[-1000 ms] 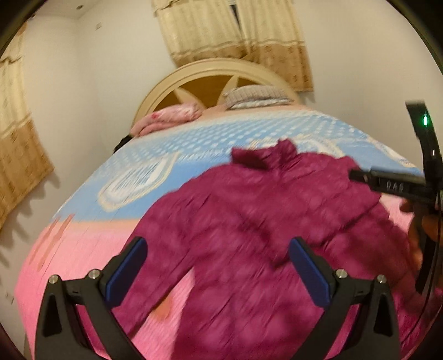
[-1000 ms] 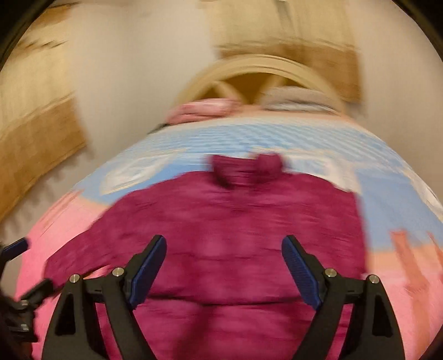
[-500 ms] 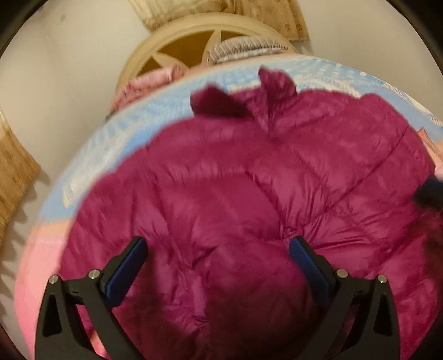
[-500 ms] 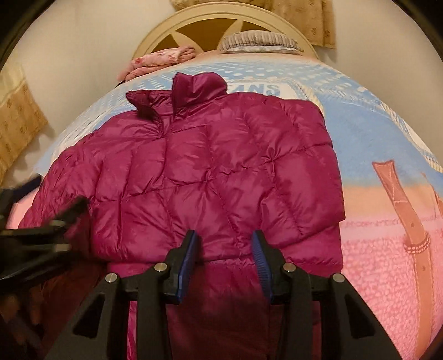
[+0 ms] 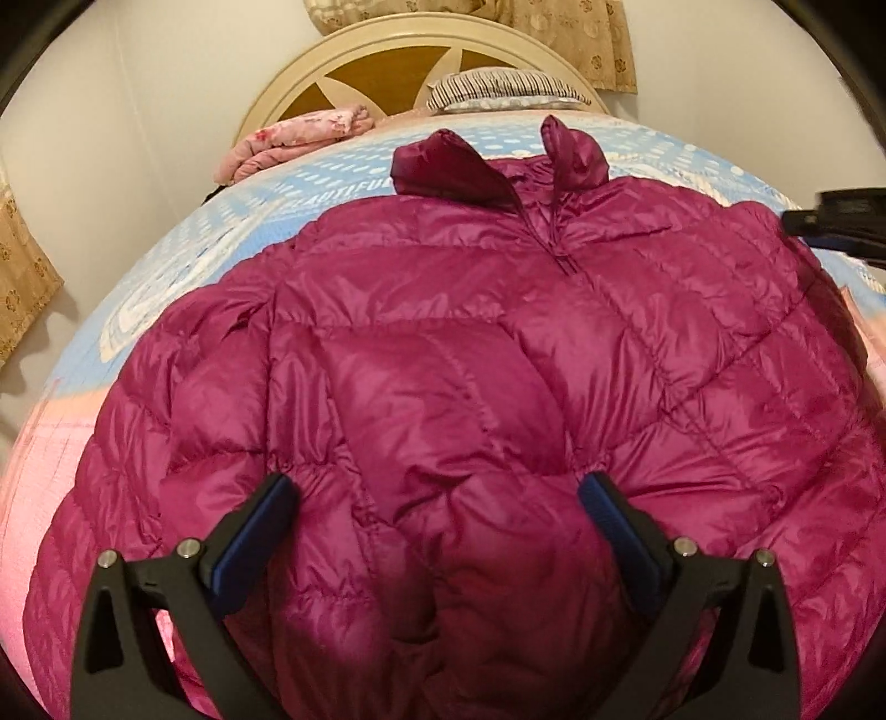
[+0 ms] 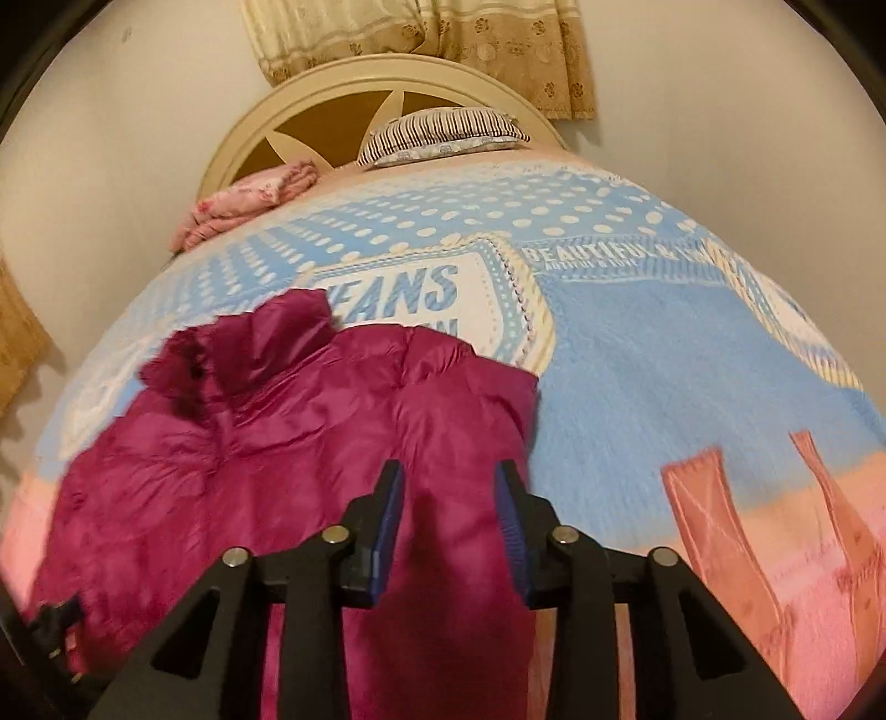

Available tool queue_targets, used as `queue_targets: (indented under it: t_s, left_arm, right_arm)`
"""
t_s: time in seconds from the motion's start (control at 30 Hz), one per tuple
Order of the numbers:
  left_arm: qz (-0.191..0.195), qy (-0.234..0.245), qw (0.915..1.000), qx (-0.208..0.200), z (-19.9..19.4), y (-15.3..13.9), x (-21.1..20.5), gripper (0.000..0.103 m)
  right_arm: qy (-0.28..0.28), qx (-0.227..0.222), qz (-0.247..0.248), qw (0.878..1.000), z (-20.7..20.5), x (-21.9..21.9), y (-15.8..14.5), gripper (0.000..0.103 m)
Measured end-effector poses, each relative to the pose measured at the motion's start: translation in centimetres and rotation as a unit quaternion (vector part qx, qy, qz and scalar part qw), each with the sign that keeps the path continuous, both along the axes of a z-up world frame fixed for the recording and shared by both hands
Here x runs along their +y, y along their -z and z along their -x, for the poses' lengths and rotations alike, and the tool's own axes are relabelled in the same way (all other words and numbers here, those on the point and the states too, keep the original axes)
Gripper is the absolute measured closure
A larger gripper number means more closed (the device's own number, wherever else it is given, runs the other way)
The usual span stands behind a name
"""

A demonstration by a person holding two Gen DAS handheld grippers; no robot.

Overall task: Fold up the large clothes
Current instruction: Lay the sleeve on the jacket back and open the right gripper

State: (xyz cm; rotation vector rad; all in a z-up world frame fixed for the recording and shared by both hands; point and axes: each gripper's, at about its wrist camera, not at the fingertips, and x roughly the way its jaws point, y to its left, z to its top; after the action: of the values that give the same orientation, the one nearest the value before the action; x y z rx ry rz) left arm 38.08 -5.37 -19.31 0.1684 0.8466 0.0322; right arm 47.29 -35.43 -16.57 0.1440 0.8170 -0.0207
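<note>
A magenta quilted puffer jacket [image 5: 470, 343] lies front up on the bed, collar toward the headboard. My left gripper [image 5: 437, 498] is open, its jaws wide apart low over the jacket's lower middle. My right gripper [image 6: 449, 498] has its jaws partly closed with jacket fabric [image 6: 310, 421] between them at the garment's right side; whether they pinch it is unclear. The right gripper's tip also shows at the right edge of the left wrist view [image 5: 836, 221].
The bed has a blue and pink blanket [image 6: 637, 354]. A striped pillow [image 6: 443, 133] and a folded pink blanket [image 6: 249, 199] lie by the cream headboard [image 6: 343, 94]. Curtains [image 6: 443, 33] hang behind. White walls stand close on both sides.
My left gripper dropped close over the jacket and stayed open. My right gripper narrowed from wide open and moved to the jacket's right side.
</note>
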Motion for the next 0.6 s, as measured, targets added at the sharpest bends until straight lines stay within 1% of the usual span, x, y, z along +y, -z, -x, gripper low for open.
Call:
queue_targets:
  t_s: [0.1, 0.2, 0.33, 0.4, 0.47, 0.53, 0.6]
  left_arm:
    - [0.007, -0.002, 1.0, 0.001, -0.1, 0.0, 0.2, 0.0]
    - [0.018, -0.002, 0.9998, 0.007, -0.2, 0.1, 0.5, 0.0]
    - [0.029, -0.002, 0.9995, 0.014, -0.4, 0.2, 0.7, 0.0]
    - [0.033, -0.002, 0.9993, 0.016, -0.4, 0.3, 0.8, 0.0]
    - [0.04, -0.001, 0.999, 0.018, -0.5, 0.3, 1.0, 0.0]
    - [0.048, -0.002, 0.9986, 0.02, -0.7, 0.3, 1.2, 0.0]
    - [0.048, -0.002, 0.9987, 0.019, -0.7, 0.3, 1.1, 0.0]
  right_arm:
    - [0.002, 0.018, 0.011, 1.0, -1.5, 0.4, 2.2, 0.076]
    - [0.002, 0.035, 0.01, 0.999, -2.0, 0.3, 4.2, 0.076]
    - [0.001, 0.037, 0.004, 0.999, -2.1, 0.2, 5.1, 0.076]
    - [-0.003, 0.041, 0.01, 0.999, -2.2, 0.3, 5.2, 0.076]
    - [-0.003, 0.048, 0.017, 0.999, -1.9, 0.4, 4.5, 0.076]
    - [-0.002, 0.042, -0.002, 0.999, -0.5, 0.2, 3.1, 0.076]
    - [-0.011, 0.029, -0.019, 0.999, 1.6, 0.4, 1.5, 0.076]
